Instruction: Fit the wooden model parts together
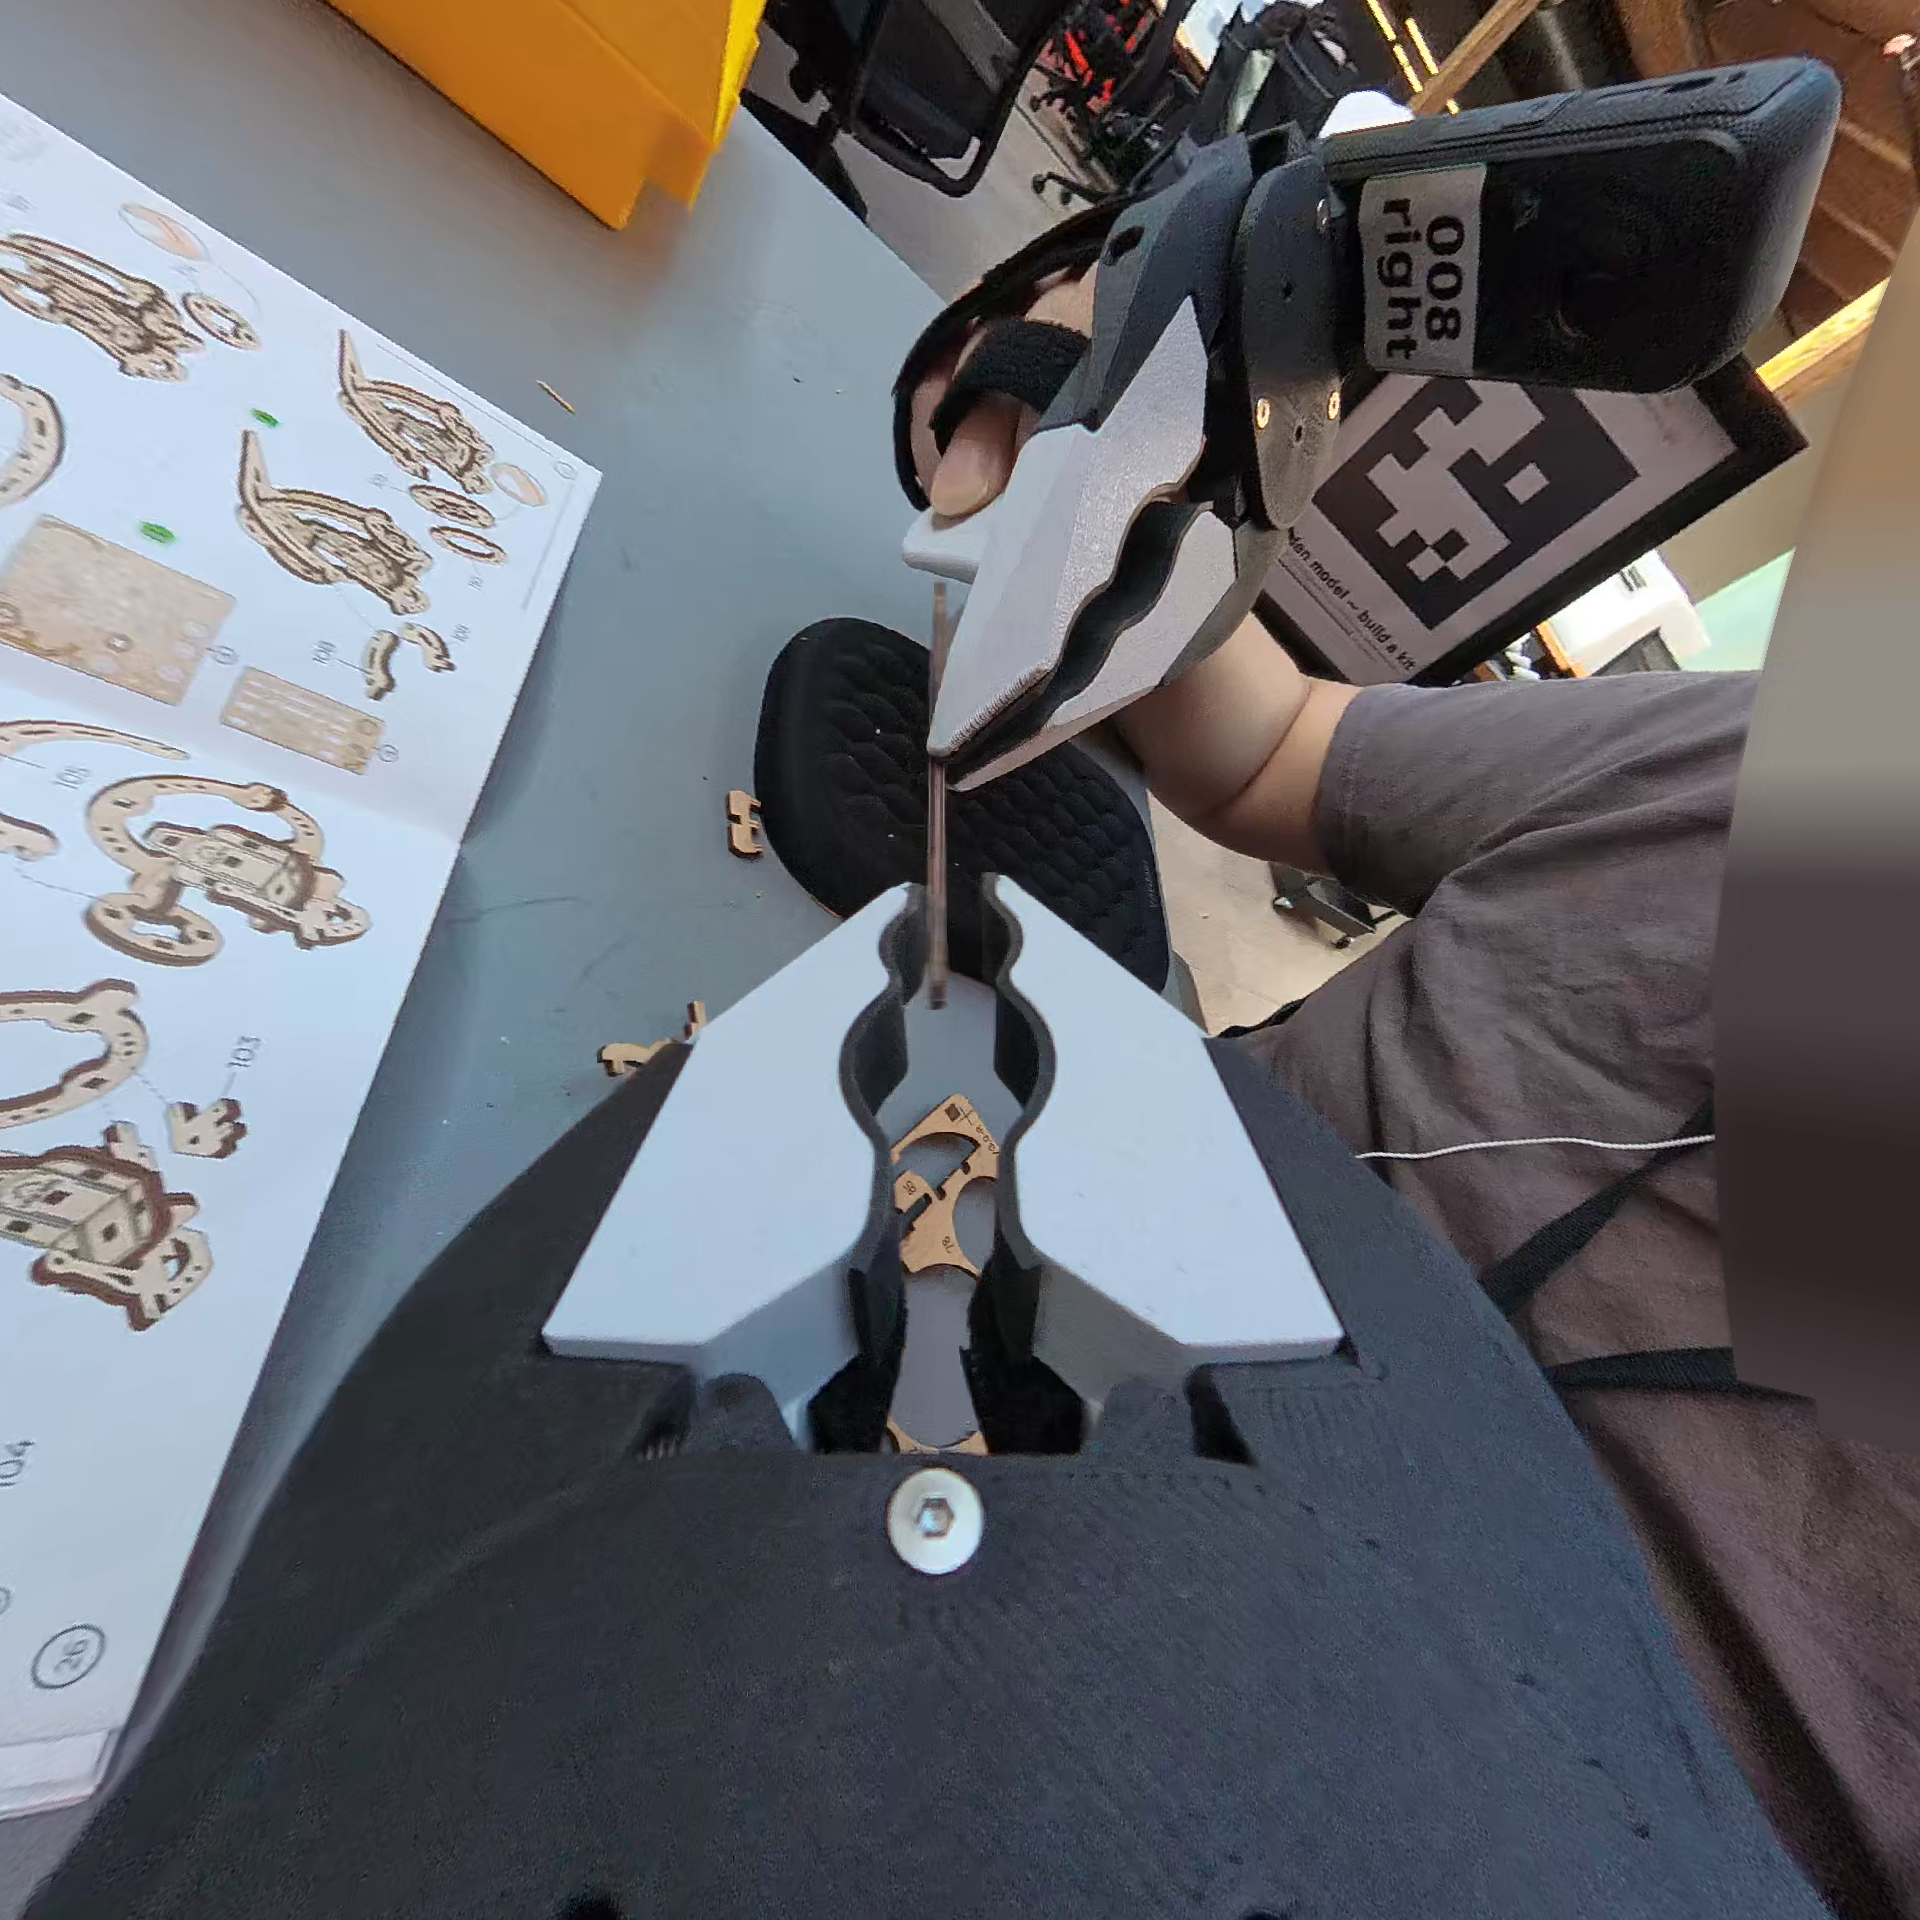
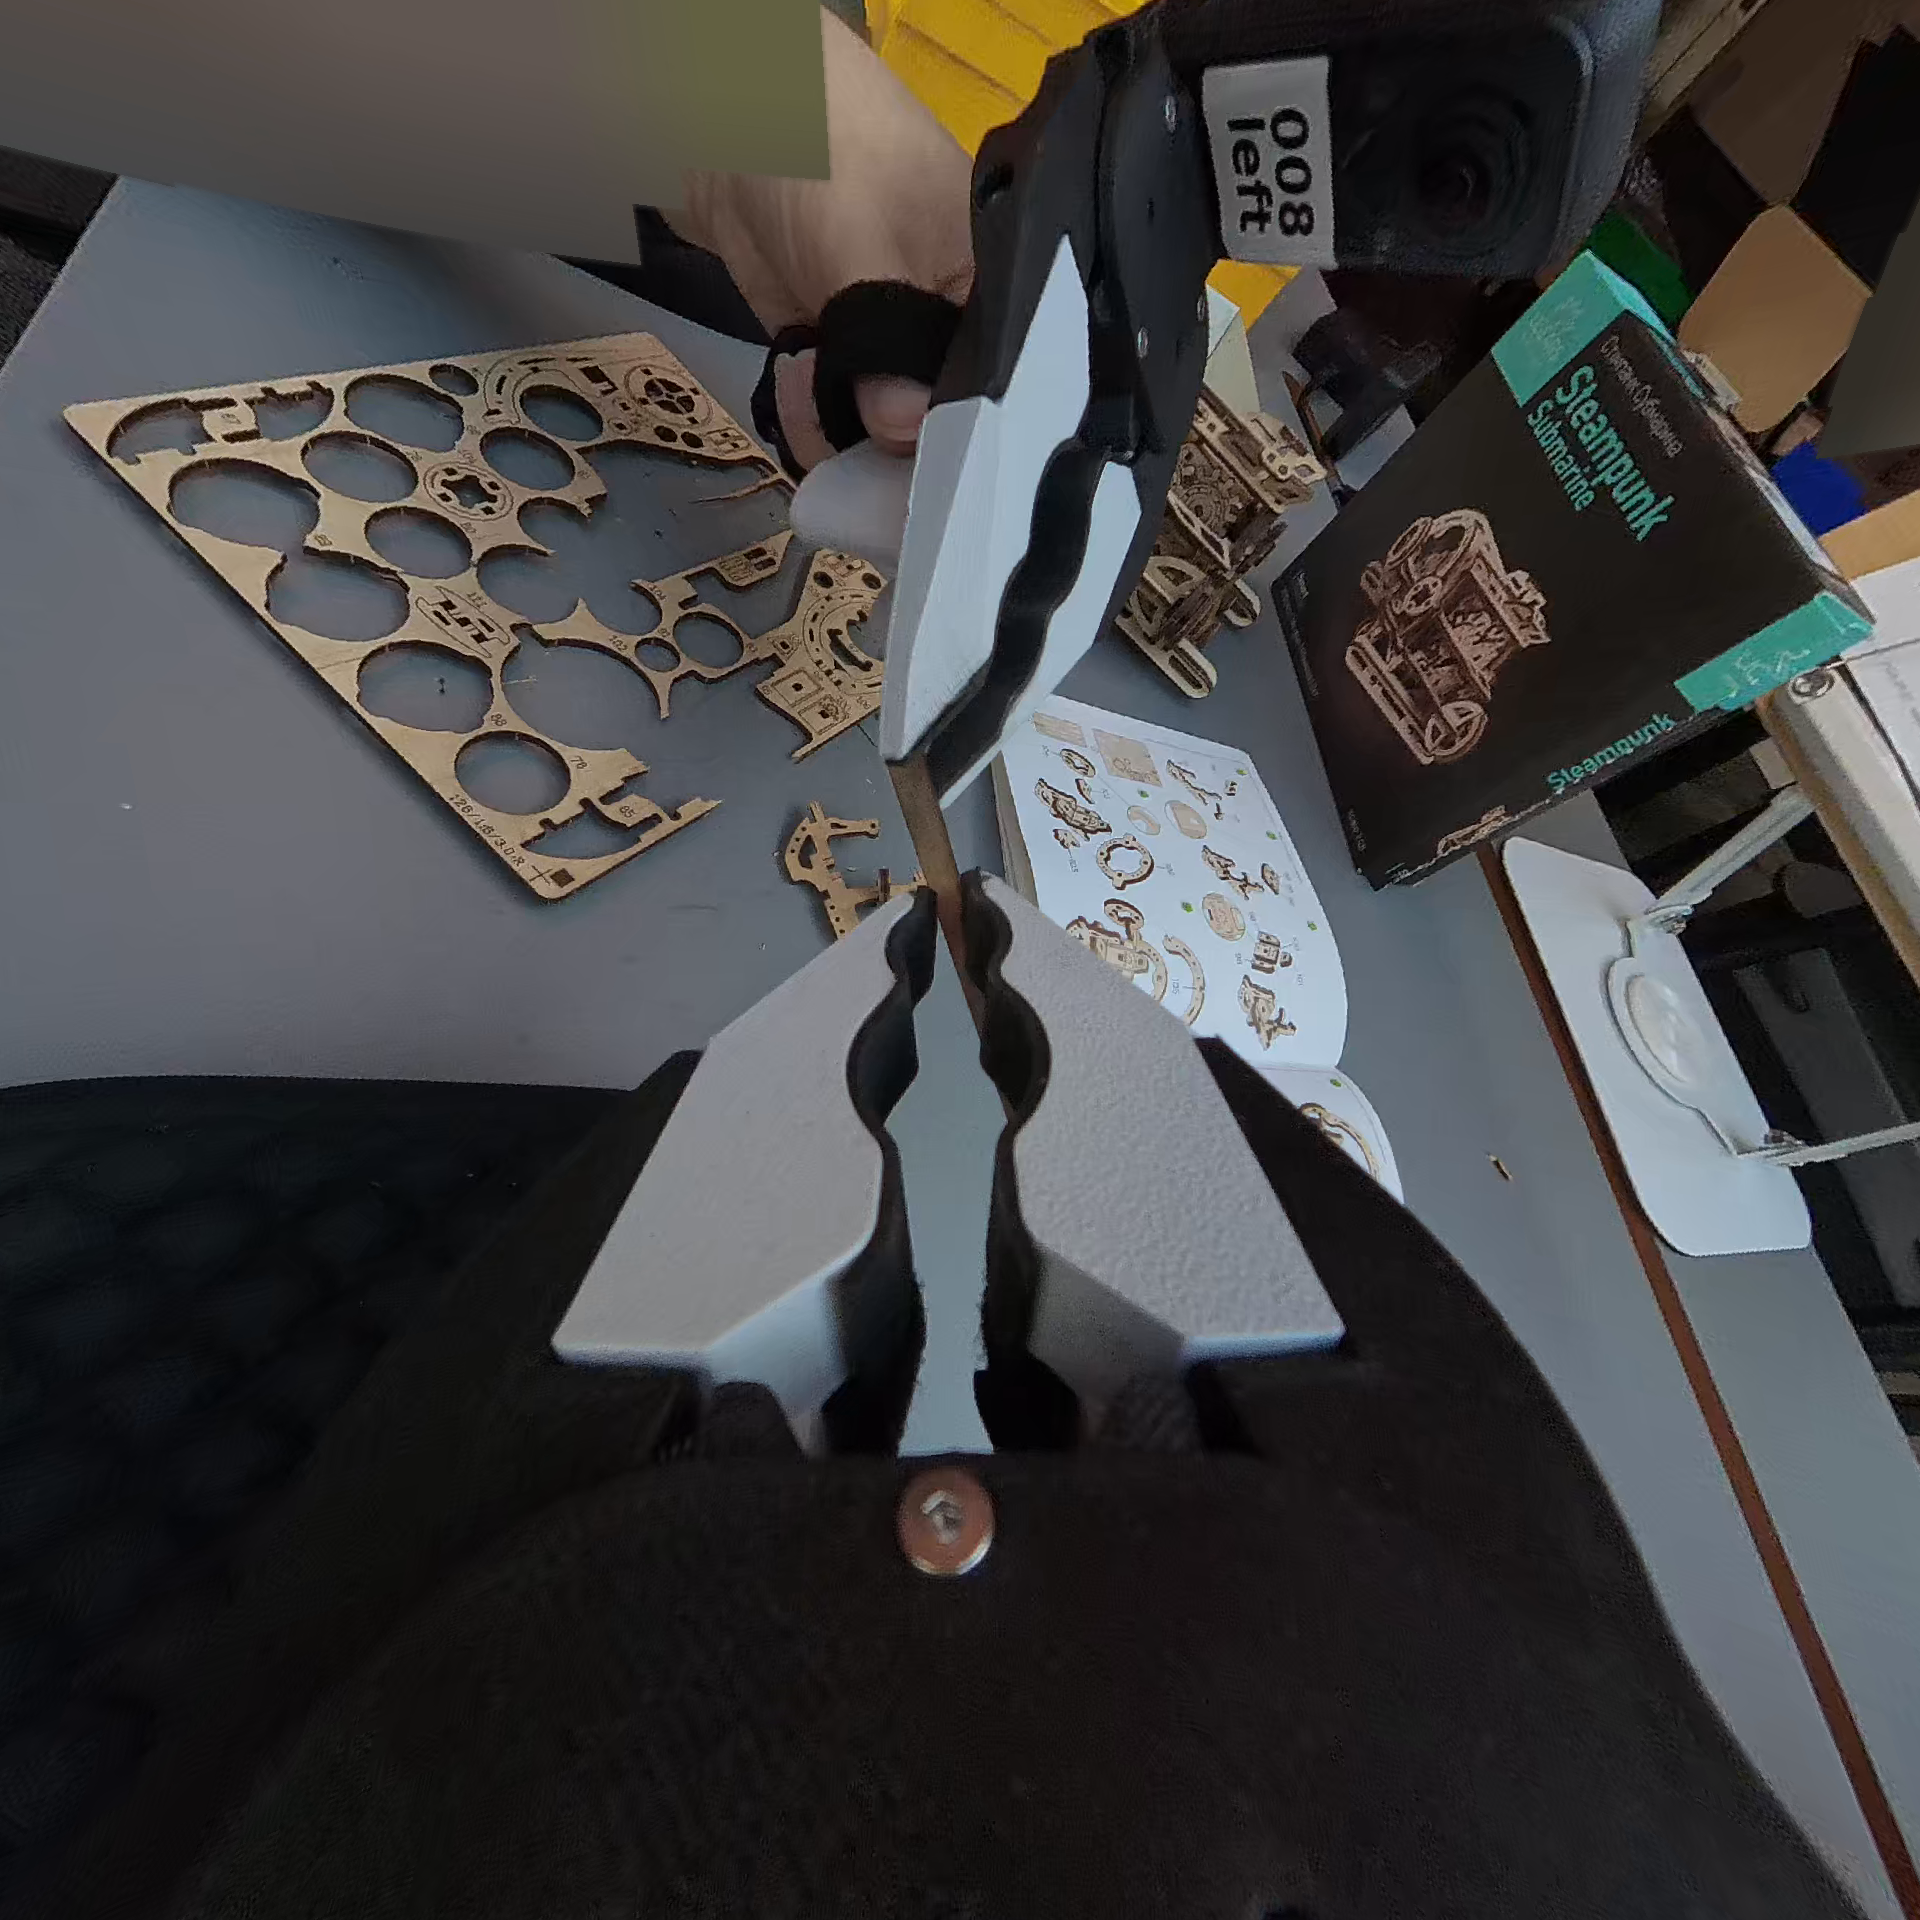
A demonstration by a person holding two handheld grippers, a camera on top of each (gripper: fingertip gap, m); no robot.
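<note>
A thin wooden part point(image 1: 938, 852), seen edge-on as a dark strip, is pinched at both ends. My left gripper point(image 1: 948, 899) is shut on its near end. My right gripper point(image 1: 948, 764) comes down from above and is shut on the same strip. In the right wrist view the strip point(image 2: 925, 831) runs from my right gripper point(image 2: 951, 894) up to the left gripper point(image 2: 914, 753). A cut-out wooden sheet point(image 2: 416, 582) lies flat on the grey table point(image 2: 260, 935). A partly built wooden model point(image 2: 1216, 520) stands behind the left gripper. Loose wooden pieces point(image 2: 831, 862) lie beside my right fingertips.
An open instruction booklet point(image 1: 208, 727) lies on the table and also shows in the right wrist view point(image 2: 1174, 883). A dark kit box point(image 2: 1558, 582) leans at the right. A yellow bin point(image 1: 582, 94) stands at the far edge. A black chair seat point(image 1: 862, 748) sits beyond the table edge. The tips of both grippers are at nearly the same place. The partly built wooden model point(image 2: 1216, 520) is about 25 cm from both grippers' fingertips.
</note>
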